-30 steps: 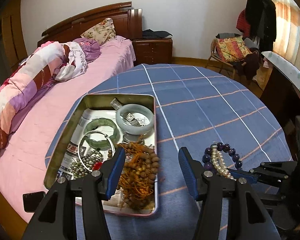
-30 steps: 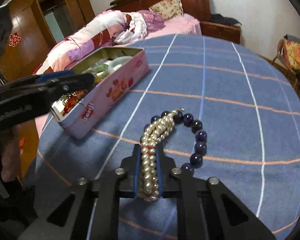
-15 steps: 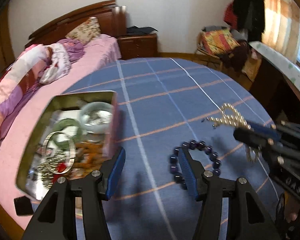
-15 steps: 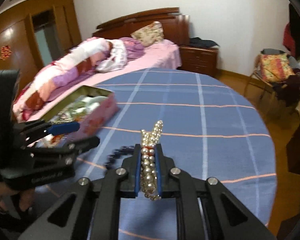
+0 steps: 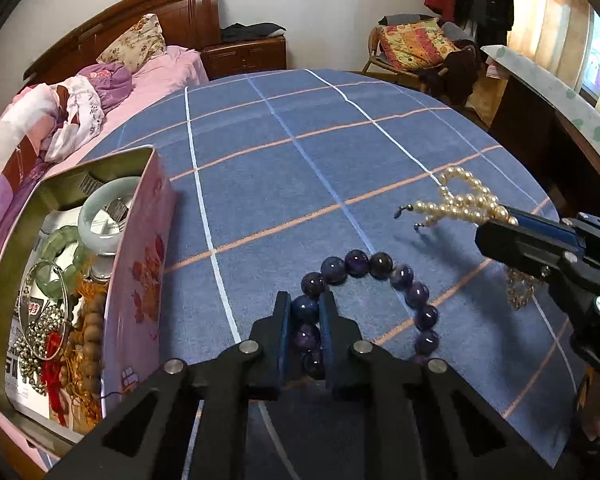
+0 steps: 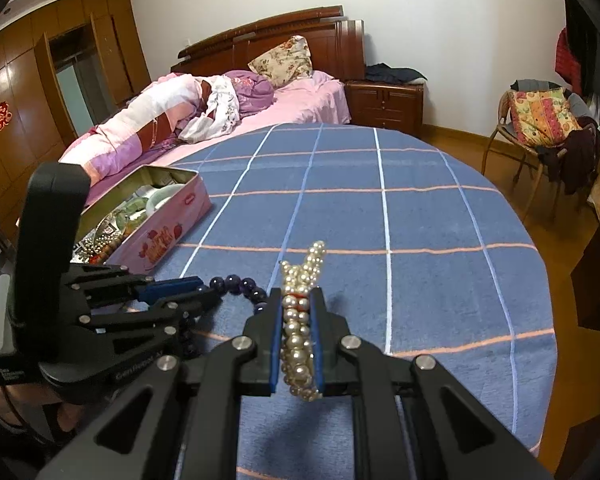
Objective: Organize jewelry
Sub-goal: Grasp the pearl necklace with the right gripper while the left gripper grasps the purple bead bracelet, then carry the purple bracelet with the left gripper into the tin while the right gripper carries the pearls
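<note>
Left wrist view: open pink rectangular tin (image 5: pixel 140 264) full of bangles and beads sits at left on the blue checked tablecloth (image 5: pixel 300 152). Left gripper (image 5: pixel 305 334) is clamped on the dark purple bead bracelet (image 5: pixel 380 266) lying on the cloth. Right gripper (image 6: pixel 296 338) pinches the cream pearl strand (image 6: pixel 300 312), lifted off the table.

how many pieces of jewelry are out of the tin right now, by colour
Purple: 1, the purple bead bracelet, in the left gripper jaws.
Pearl white: 1, the pearl strand, in the right gripper jaws.
Total: 2 outside the pink tin.
</note>
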A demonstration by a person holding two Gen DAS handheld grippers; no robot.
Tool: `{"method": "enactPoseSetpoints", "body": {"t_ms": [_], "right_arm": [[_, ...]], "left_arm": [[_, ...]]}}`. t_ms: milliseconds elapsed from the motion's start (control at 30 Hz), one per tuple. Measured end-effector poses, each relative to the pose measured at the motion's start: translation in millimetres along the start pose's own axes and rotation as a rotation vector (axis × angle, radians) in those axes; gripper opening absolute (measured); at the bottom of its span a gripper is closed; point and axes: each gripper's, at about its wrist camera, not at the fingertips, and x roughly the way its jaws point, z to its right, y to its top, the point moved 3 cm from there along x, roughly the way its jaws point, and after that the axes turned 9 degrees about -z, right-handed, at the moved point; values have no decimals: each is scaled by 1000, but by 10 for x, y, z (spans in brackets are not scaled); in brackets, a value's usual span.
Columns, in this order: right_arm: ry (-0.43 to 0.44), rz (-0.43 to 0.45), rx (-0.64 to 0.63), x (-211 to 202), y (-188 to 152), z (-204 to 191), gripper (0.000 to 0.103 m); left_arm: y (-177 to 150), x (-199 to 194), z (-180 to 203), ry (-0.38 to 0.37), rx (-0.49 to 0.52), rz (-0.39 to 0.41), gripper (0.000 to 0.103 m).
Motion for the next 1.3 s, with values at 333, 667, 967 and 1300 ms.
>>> {"method": "enactPoseSetpoints", "body": {"t_ms": [333,667,967,1300], "right_arm": [[7,29,6,-82,25,0,15],[29,73,-24,-240,90,-140,15],[46,106,-65,-325,235,-288,15],[71,143,-165,-373,473,-655,15]], "left_arm": [[-54,-600,-123,-1,-58,175,13],[-18,-1037,-292,-1,-87,268,13],[-1,-1300,-469,8,-106,324,13],[3,-1499,-843,51,-158,361,13]]}}
